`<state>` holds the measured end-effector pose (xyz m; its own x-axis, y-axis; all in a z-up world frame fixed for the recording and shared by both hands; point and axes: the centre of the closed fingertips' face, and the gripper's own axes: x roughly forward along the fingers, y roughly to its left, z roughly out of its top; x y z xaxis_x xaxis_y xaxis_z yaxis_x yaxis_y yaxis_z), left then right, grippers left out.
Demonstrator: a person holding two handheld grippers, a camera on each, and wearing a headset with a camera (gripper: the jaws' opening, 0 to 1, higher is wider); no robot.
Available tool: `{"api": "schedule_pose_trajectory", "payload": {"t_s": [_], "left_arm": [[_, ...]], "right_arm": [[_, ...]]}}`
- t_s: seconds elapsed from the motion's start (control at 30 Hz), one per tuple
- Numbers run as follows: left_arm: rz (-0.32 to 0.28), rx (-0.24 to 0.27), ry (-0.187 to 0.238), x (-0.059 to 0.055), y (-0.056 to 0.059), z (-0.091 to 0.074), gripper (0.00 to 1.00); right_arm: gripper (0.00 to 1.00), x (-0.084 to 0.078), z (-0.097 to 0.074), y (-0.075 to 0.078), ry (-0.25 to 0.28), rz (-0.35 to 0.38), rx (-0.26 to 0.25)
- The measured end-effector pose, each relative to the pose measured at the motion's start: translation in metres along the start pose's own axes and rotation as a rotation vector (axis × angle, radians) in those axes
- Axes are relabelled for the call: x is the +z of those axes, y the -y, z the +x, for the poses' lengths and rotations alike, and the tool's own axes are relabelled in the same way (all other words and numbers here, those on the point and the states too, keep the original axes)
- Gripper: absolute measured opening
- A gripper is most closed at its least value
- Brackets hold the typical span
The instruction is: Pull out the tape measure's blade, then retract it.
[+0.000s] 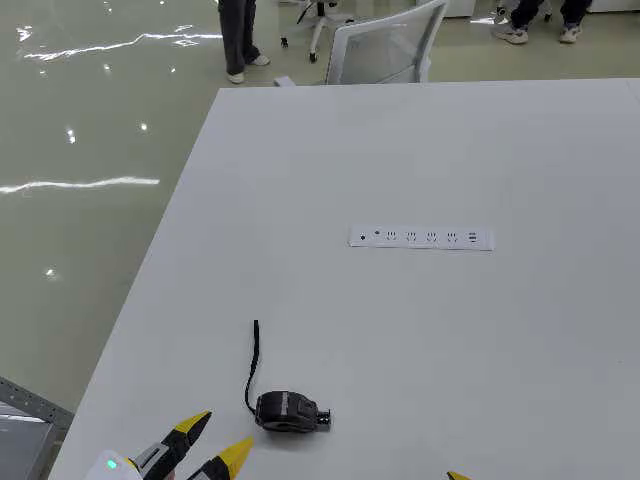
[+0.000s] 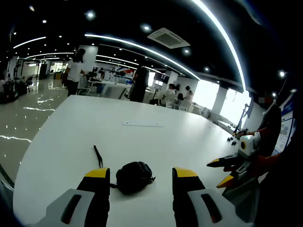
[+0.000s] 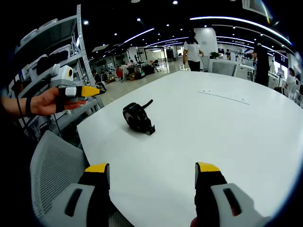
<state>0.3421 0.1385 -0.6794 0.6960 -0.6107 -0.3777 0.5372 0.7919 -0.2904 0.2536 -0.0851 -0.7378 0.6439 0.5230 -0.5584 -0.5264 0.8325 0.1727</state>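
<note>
Pre-grasp | left gripper jaws wide, empty, near tape measure | right gripper jaws wide, empty | next: clamp case, pinch blade tip

1 tape measure (black), 2 claws

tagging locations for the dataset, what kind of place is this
Probably an open-plan office or lab: a big white table with a socket strip, a mesh office chair at its edge, and metal shelving nearby.
</note>
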Motion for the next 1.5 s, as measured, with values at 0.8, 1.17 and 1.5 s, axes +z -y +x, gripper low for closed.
{"api": "schedule_pose_trajectory", "payload": {"t_s": [0.8, 1.17, 1.5], "left_arm": [[0.134, -0.016, -0.203, -0.047, 0.024, -0.008, 0.71], [0.118, -0.015, -0.208, -0.05, 0.02, -0.006, 0.71], [0.121, -0.019, -0.229, -0.047, 0.007, 0.004, 0.71]], "right_arm": [[0.76, -0.002, 0.007, 0.001, -0.048, 0.0, 0.02], [0.75, -0.005, 0.008, 0.004, -0.061, 0.002, 0.029], [0.72, -0.001, 0.022, 0.01, -0.097, -0.036, 0.061]]}}
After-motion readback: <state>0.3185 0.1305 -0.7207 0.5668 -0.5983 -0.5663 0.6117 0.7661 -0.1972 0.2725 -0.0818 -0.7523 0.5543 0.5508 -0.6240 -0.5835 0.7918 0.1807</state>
